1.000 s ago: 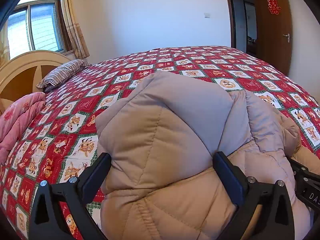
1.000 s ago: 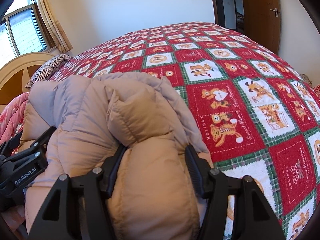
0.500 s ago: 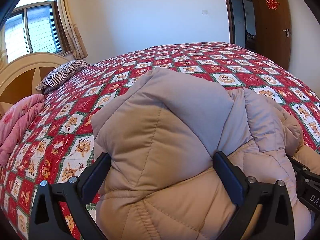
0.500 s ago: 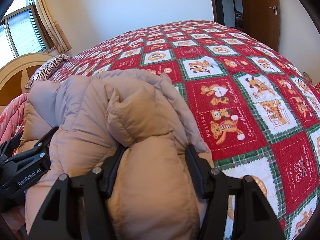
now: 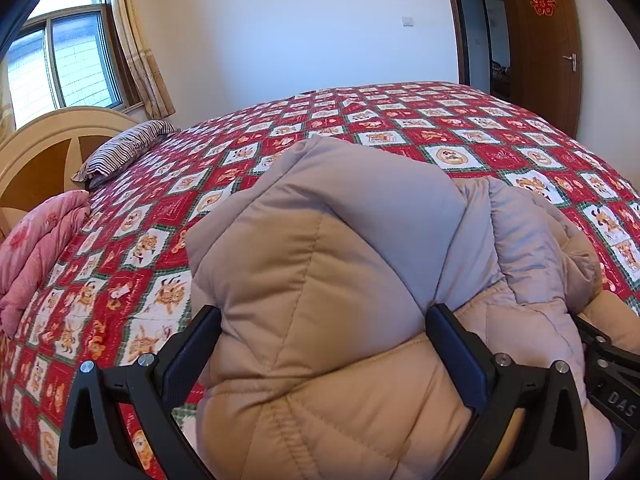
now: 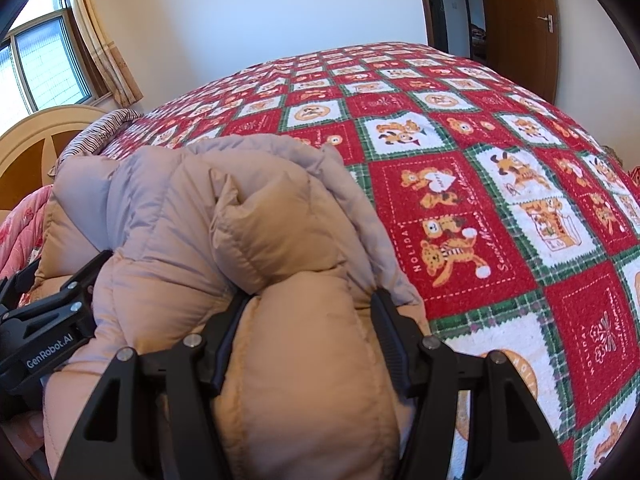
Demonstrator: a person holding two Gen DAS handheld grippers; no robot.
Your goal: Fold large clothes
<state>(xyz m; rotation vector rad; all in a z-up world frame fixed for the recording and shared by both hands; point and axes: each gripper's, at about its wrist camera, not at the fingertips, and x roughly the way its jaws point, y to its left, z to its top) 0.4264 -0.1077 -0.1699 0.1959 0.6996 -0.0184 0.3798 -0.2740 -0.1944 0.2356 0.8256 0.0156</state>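
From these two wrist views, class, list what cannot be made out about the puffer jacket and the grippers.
- Puffer jacket, left wrist view: near part cut off by the bottom edge; its zipper and sleeves are hidden in its own folds.
- Left gripper: fingertips sunk in padding.
- Right gripper, right wrist view: pads hidden likewise.
- Bedspread: the part beneath the jacket is covered.

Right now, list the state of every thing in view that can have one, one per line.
puffer jacket: bunched up on the bed, gripped at both sides
left gripper: shut on the puffer jacket
right gripper: shut on the puffer jacket
bedspread: spread flat over the bed
striped pillow: lying by the headboard
pink quilt: folded at the bed's edge
door: open
curtain: drawn aside
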